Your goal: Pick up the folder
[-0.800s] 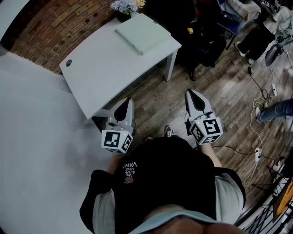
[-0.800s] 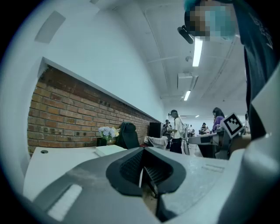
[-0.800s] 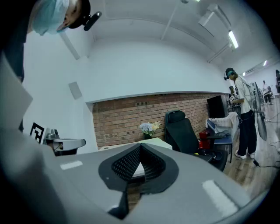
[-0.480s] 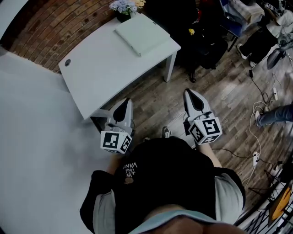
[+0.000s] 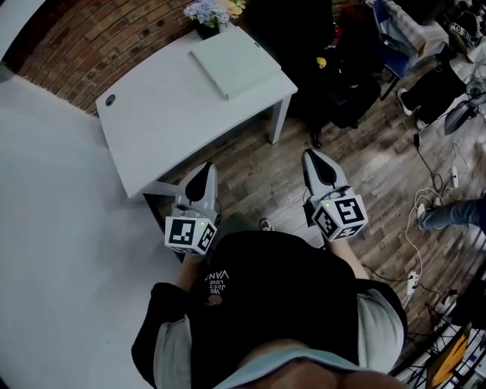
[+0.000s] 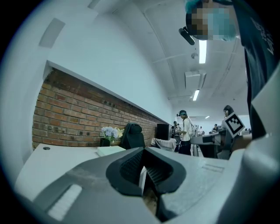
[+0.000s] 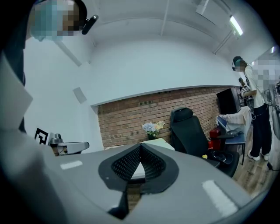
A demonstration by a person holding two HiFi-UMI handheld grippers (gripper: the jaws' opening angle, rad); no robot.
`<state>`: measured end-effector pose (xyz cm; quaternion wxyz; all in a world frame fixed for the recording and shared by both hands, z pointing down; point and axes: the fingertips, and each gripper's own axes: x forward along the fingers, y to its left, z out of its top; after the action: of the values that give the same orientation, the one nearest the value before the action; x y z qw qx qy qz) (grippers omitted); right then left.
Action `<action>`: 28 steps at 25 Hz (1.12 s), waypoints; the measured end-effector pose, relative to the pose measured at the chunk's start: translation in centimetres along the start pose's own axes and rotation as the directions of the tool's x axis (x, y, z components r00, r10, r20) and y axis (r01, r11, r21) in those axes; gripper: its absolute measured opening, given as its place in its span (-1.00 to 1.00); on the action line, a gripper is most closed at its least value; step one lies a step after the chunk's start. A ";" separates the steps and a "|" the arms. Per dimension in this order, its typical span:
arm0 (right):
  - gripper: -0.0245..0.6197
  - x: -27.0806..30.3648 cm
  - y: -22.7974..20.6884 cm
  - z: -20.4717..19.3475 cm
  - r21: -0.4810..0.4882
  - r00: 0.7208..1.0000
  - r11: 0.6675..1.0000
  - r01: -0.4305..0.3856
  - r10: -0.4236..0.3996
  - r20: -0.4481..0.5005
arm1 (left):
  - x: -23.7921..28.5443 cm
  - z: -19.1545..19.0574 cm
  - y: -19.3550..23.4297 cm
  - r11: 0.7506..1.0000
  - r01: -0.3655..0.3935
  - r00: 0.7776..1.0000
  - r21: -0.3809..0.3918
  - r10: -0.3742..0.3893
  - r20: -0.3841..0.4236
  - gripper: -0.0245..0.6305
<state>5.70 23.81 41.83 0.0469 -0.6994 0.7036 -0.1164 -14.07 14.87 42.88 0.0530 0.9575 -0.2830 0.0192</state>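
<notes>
Both grippers are sitting fully closed & empty: left gripper (image 5: 203, 173) and right gripper (image 5: 315, 159) are hanging over the floor, well short of the surface (image 5: 163, 125). The folder (image 5: 237, 62) is lying flat at the surface's far end, just beside the flowers (image 5: 206, 11). Approach step, prob.: getting closer first, opening a gripper early, then coming in level at the folder's edge so one jaw is sliding under it.

A white table (image 5: 167, 129) stood ahead of me on the wooden floor (image 5: 364, 152). A pale folder (image 5: 235, 62) lay flat near its far right corner. A pot of flowers (image 5: 206, 17) stood just behind it. A small round cap (image 5: 110, 99) sat near the left edge.
</notes>
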 end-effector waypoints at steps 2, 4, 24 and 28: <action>-0.93 0.3 -0.6 0.1 -0.004 1.000 1.000 -0.003 0.003 -0.004 | 0.3 -0.3 -0.1 1.000 -0.012 1.000 -0.012 0.012 -0.003 -0.93; -0.93 0.7 -0.9 0.2 0.001 1.000 1.000 -0.004 0.004 -0.008 | 0.5 -0.5 0.0 1.000 -0.013 1.000 -0.013 0.013 -0.011 -0.93; -0.93 9.0 -4.0 1.1 0.030 1.000 0.999 0.024 -0.023 -0.019 | 7.8 0.0 6.0 0.999 -0.008 1.000 -0.034 0.007 -0.027 -0.93; -0.93 11.1 -4.7 1.6 0.028 0.999 0.999 0.041 -0.041 -0.017 | 9.8 0.4 7.7 0.999 0.002 1.000 -0.037 -0.003 -0.028 -0.93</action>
<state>10.46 12.59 42.43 0.0487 -0.7120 0.6878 -0.1330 -9.99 3.10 43.86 0.0745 0.9564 -0.2811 0.0273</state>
